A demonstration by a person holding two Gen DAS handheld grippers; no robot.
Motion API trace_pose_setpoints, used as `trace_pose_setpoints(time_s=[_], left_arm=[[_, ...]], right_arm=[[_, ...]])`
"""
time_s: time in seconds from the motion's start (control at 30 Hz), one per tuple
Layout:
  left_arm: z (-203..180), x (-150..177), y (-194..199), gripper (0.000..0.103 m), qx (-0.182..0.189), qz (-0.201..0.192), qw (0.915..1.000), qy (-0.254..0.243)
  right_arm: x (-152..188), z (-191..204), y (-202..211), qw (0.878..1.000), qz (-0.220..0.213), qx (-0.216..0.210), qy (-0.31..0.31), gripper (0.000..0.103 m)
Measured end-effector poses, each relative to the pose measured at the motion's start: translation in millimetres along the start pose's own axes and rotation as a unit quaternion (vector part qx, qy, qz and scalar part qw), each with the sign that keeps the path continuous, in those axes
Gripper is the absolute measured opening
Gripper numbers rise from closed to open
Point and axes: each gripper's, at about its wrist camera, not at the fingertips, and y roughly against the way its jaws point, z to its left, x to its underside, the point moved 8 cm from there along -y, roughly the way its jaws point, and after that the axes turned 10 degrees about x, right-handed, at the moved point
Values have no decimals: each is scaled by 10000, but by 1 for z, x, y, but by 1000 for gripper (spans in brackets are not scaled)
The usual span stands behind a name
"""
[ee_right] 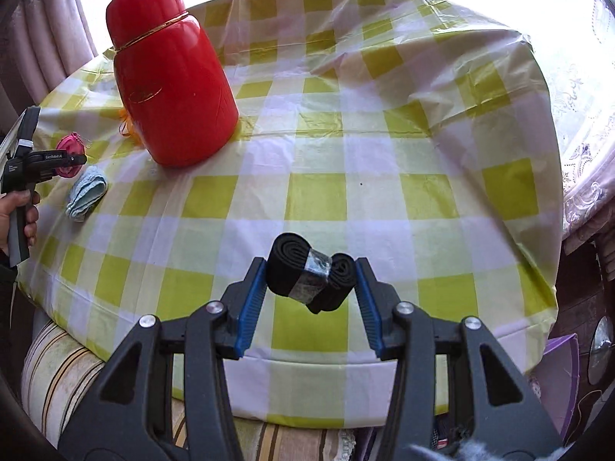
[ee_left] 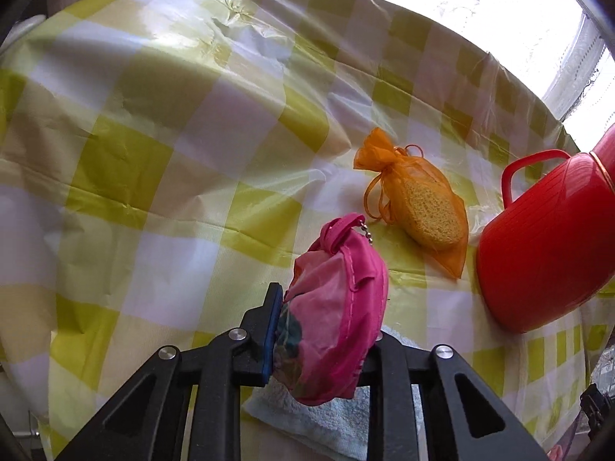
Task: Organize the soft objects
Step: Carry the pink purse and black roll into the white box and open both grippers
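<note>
Round table under a glossy yellow-and-white checked plastic cloth [ee_right: 315, 192]. Left gripper [ee_left: 326, 330] is clamped narrow on a crumpled pink fabric pouch with a ball-chain [ee_left: 334, 319], blue pad pressed into its side; pouch appears lifted just above a folded pale-blue towel [ee_left: 319, 418] lying under the jaws. Just beyond, an orange organza drawstring bag holding a yellow sponge [ee_left: 415, 207] lies flat on the cloth, near a red ribbed plastic jar with a loop handle [ee_left: 538, 246]. Right gripper [ee_right: 311, 280] holds a black rolled elastic band taped in the middle [ee_right: 307, 276] at mid width, pads on both rolled ends, over the near edge of the table, well apart from the jar. Judgement: the carrying stage, both soft items picked and in transit. No destination is evident; next move likely calls for setting each down beside the other soft items, releasing only once the item rests on the cloth.
</note>
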Motion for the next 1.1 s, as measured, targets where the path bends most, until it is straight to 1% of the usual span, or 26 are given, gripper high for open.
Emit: trace_pose_setpoints(time_s=[0.1,0.2,0.27,0.33,0.47,0.53,0.6,0.67,0.77,0.93,1.1], left_arm=[[-10,6,30,25,3,-334,9993,-156],[-28,22,61,25,175,-575,9980,-219],[-49,40,74,25,466,-606,9968,-244],[-75,61,83,25,824,-552,9947,-261],[-138,112,87,25,1620,-247,9862,-237],[-170,142,90,25,2020,13,9791,-218],[-205,170,91,25,2390,267,9702,-293],[-239,198,92,25,2727,548,9597,-394],[-290,235,92,25,3127,982,9431,-567],[-356,285,96,25,3402,1445,9233,-1045],[-400,320,103,25,3548,1751,9068,-1452]], right_arm=[[12,-6,13,9999,-132,54,-73,50],[23,-15,26,9995,-238,91,-204,50],[32,-21,34,9992,-285,101,-263,50],[42,-25,42,9990,-327,148,-266,50],[63,-42,57,9981,-407,290,-352,50],[75,-54,63,9976,-400,364,-430,50],[87,-69,68,9966,-406,520,-490,50],[99,-84,72,9957,-385,663,-524,50],[115,-106,79,9938,-382,864,-592,50],[138,-139,87,9901,-362,1143,-731,50],[152,-167,93,9850,-414,1362,-970,51]])
